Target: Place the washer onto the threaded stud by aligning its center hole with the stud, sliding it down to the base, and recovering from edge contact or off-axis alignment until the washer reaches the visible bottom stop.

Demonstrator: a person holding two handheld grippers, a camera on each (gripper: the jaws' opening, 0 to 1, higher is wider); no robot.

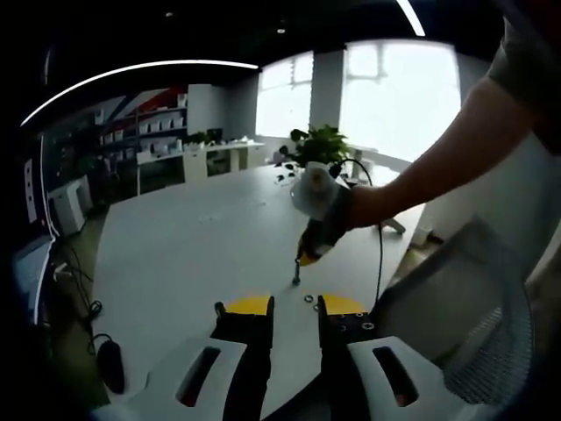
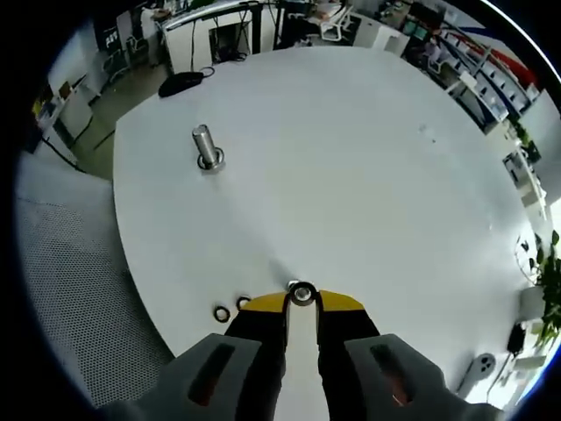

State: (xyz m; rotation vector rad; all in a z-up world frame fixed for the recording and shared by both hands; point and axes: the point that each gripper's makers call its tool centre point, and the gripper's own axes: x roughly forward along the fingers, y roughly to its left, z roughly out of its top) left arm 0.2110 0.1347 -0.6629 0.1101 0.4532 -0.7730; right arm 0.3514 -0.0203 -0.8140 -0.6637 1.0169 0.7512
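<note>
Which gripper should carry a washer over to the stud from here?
Right. The right gripper already has a washer at the tips of its fingers, and the stud stands upright in open view ahead on the white table. The left gripper hangs back, fingers parted, holding nothing.

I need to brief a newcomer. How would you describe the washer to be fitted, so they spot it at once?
Start at the white table in the right gripper view and follow its near edge to the right gripper. The washer is the small metal ring pinched at its yellow tips. Two other rings lie loose to its left.
</note>
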